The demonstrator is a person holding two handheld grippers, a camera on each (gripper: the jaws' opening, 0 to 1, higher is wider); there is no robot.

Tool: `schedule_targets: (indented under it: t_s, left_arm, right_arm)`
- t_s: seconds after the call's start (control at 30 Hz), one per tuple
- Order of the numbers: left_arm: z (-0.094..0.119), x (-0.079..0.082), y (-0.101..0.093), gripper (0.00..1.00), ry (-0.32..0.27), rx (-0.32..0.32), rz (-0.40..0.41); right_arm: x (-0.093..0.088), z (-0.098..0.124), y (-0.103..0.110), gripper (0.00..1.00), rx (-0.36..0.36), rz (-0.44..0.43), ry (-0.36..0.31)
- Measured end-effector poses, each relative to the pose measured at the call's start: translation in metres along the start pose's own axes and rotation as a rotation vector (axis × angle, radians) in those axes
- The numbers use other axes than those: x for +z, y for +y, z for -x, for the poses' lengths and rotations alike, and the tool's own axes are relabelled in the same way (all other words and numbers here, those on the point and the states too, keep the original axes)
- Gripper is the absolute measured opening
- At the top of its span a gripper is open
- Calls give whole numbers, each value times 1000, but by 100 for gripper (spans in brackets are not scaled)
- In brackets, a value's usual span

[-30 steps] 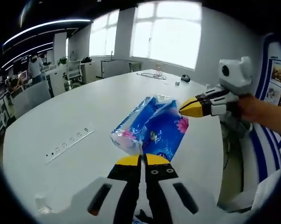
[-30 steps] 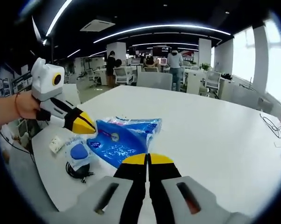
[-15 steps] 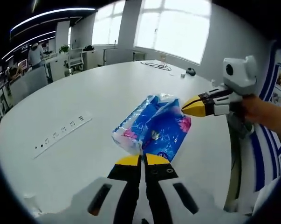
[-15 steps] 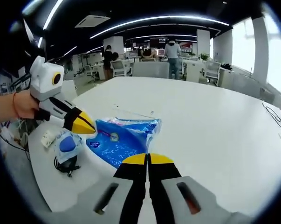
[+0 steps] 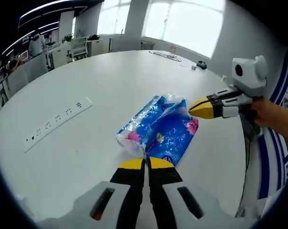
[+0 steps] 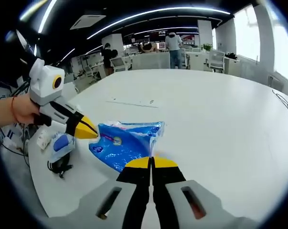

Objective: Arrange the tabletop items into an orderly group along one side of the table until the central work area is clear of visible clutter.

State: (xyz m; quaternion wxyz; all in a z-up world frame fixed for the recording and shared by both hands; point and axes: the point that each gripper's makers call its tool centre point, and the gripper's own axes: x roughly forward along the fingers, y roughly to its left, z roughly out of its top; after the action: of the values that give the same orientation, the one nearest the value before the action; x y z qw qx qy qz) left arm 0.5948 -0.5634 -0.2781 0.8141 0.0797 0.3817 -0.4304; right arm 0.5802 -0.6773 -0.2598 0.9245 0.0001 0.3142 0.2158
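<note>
Currently both sets of jaws are pressed together with nothing between them. Left gripper [image 5: 144,163] has the blue plastic-wrapped tissue pack [image 5: 158,132] lying on the white round table [image 5: 86,143] just beyond its yellow tips; right gripper [image 6: 152,163] sees the same pack just ahead-left of its tips. Right gripper's tips sit at the pack's right edge in the left gripper view, contact unclear. Left of the right jaws, near the table edge: small blue-and-white packet [image 6: 61,144] over a black coiled cable [image 6: 58,166]. White power strip [image 5: 55,125] lies well left of the left jaws
</note>
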Motion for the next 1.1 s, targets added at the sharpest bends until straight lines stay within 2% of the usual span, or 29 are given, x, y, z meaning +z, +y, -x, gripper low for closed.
schedule_targets:
  t_s: [0.2, 0.4, 0.57, 1.1]
  left_arm:
    - [-11, -8, 2, 0, 21, 2, 11]
    - [-19, -11, 5, 0, 31, 13, 21]
    - [-23, -14, 10, 0, 44, 32, 37]
    - [-35, -28, 12, 1, 92, 26, 54]
  right_arm:
    - [-14, -7, -5, 0, -2, -24, 19]
    - [-17, -12, -11, 0, -2, -80, 9]
    - [-23, -19, -10, 0, -2, -83, 23]
    - [-35, -29, -11, 0, -10, -94, 62]
